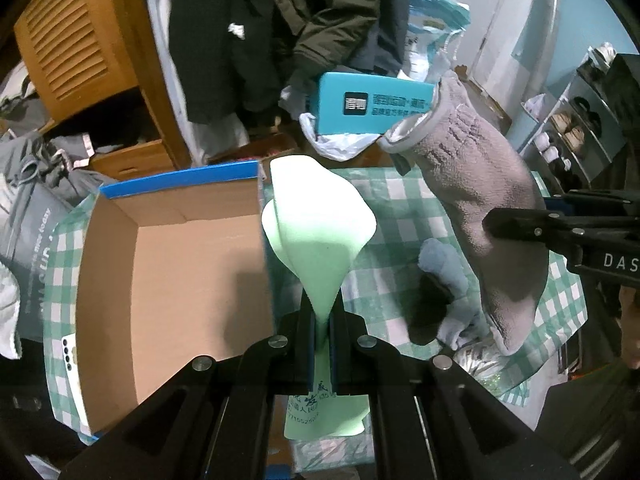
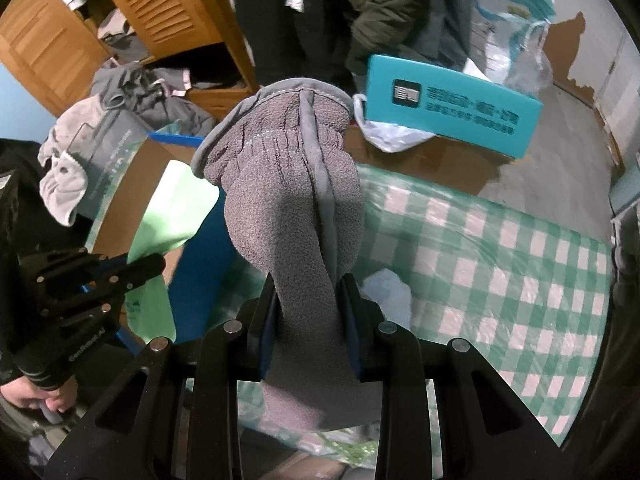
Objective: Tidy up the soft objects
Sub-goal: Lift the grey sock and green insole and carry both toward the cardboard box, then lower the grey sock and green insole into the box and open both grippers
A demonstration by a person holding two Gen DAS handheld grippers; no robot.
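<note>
My left gripper point(image 1: 322, 320) is shut on a pale green foam insole point(image 1: 316, 224) and holds it upright just right of an open cardboard box point(image 1: 168, 264) with a blue rim. My right gripper point(image 2: 307, 312) is shut on a grey fleece glove point(image 2: 288, 184), held up above the table. In the left wrist view the glove point(image 1: 488, 216) hangs at the right, pinched by the right gripper point(image 1: 496, 224). In the right wrist view the insole point(image 2: 168, 216) and left gripper point(image 2: 156, 268) show at the left. A light blue soft item point(image 1: 444, 272) lies on the checked cloth.
A green-and-white checked cloth point(image 2: 500, 264) covers the table. A teal box point(image 1: 372, 110) and a white plastic bag point(image 1: 336, 140) sit behind it. A wooden wardrobe point(image 1: 80, 52), hanging dark coats point(image 1: 280, 32) and piled clothes point(image 1: 44, 160) stand behind. A shoe rack point(image 1: 576, 128) is at right.
</note>
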